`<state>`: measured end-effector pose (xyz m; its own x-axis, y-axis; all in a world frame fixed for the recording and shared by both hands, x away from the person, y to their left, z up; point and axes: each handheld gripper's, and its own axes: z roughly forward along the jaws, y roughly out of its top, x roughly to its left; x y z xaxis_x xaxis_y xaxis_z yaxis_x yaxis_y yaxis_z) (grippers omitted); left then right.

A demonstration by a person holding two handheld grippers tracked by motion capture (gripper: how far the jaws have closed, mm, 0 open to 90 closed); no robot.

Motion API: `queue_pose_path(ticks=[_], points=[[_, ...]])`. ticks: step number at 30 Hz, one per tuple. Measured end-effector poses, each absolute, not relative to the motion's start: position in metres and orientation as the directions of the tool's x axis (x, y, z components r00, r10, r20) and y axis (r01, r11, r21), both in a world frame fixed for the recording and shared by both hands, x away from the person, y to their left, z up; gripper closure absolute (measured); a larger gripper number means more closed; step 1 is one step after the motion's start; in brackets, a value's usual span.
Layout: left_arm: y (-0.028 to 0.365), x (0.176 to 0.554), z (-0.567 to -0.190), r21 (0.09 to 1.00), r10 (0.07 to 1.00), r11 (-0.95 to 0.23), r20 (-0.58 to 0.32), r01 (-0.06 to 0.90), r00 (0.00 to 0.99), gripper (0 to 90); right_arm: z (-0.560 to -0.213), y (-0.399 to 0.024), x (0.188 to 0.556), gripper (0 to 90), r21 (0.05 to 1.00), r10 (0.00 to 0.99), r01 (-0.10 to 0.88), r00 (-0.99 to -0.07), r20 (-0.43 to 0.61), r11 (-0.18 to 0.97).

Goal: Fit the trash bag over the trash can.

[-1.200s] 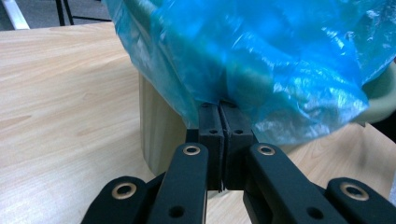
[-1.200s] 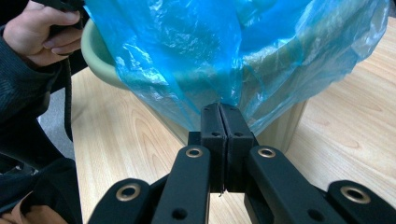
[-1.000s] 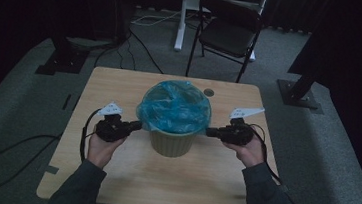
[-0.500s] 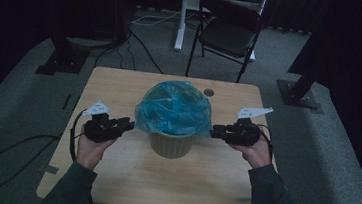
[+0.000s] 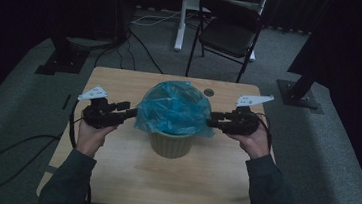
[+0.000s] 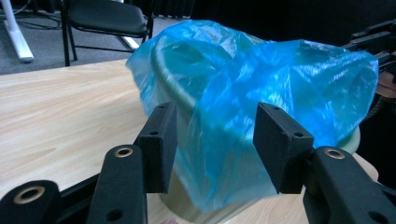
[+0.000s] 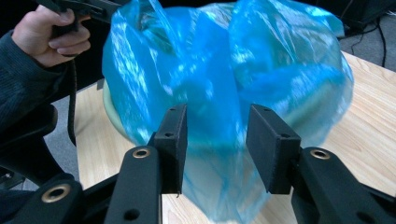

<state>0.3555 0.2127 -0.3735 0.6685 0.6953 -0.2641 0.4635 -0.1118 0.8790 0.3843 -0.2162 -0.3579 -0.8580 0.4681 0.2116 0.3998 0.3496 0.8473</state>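
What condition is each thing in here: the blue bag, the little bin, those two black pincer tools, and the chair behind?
Blue plastic bag: lining the bin, its edge folded down over the rim, loose and crinkled.
Pale green round bin: upright on the table, lined.
Light wooden table: bearing the bin.
Left gripper: open beside the bag, jaws just opened, gripping nothing.
Right gripper: open beside the bag, jaws just opened, gripping nothing.
Black folding chair: unfolded, unoccupied.

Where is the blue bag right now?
In the high view the blue bag is draped over the rim of the bin at the table's middle, hanging down its sides.
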Motion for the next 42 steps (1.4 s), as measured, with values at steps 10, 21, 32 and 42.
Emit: queue_pose_path(ticks=[10, 21, 32, 42], points=[[0.192, 0.36, -0.373, 0.874, 0.706, -0.142, -0.24, 0.465, 0.666, 68.2, -0.359, -0.202, 0.394, 69.6, 0.829, 0.433, 0.42, -0.867, 0.246, 0.37], [0.187, 0.345, -0.38, 0.882, 0.686, -0.169, -0.215, 0.44, 0.695, 89.0, -0.362, -0.203, 0.384, 89.3, 0.829, 0.408, 0.392, -0.885, 0.222, 0.398], [0.189, 0.331, -0.384, 0.879, 0.663, -0.164, -0.237, 0.447, 0.71, 89.2, -0.366, -0.206, 0.376, 89.9, 0.829, 0.387, 0.387, -0.894, 0.228, 0.405], [0.183, 0.319, -0.396, 0.867, 0.633, -0.196, -0.246, 0.459, 0.734, 89.2, -0.379, -0.212, 0.367, 89.7, 0.814, 0.367, 0.395, -0.898, 0.244, 0.426]])
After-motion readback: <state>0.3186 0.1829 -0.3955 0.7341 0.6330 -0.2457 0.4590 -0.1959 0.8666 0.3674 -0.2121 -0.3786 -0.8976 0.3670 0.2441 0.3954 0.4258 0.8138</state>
